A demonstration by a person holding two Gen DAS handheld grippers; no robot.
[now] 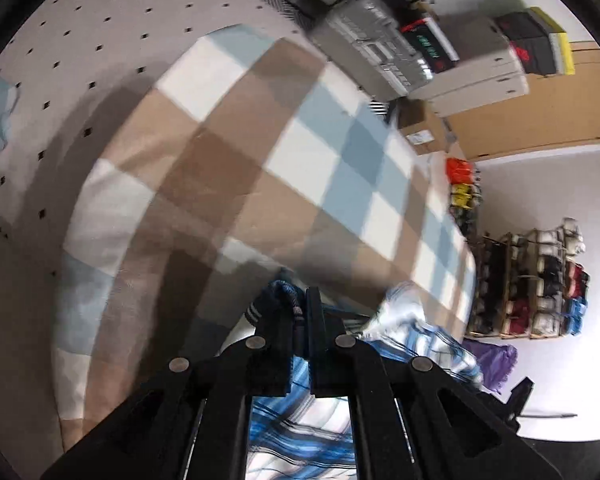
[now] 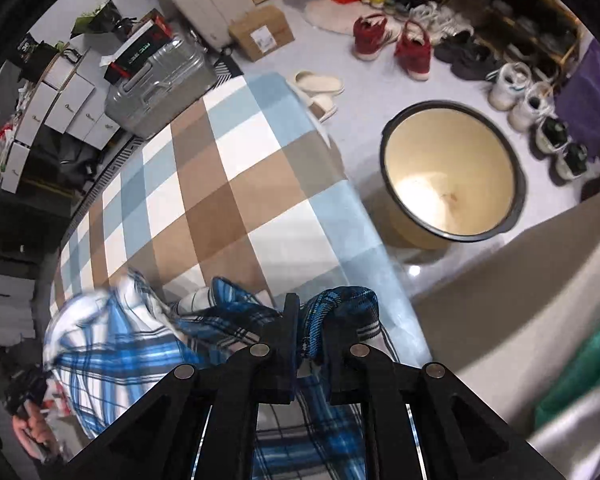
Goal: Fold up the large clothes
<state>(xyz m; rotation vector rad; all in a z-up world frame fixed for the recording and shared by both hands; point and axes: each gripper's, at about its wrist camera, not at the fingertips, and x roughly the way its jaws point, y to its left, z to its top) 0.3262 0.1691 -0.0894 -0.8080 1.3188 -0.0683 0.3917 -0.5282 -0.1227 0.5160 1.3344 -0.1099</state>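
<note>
Cream basin (image 2: 452, 184) only in right view; purple cloth (image 1: 490, 360) beside left claw (image 1: 300, 312).

A checked blanket (image 2: 228, 184) covers the bed, a blue plaid garment (image 2: 112, 344) on it

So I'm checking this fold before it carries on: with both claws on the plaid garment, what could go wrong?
The right claw holds only a bunched edge of the blue-and-white plaid garment, so it may slip free. The garment lies near the edge of the checked brown, blue and white blanket, above the cream round basin; it could slide off.
</note>
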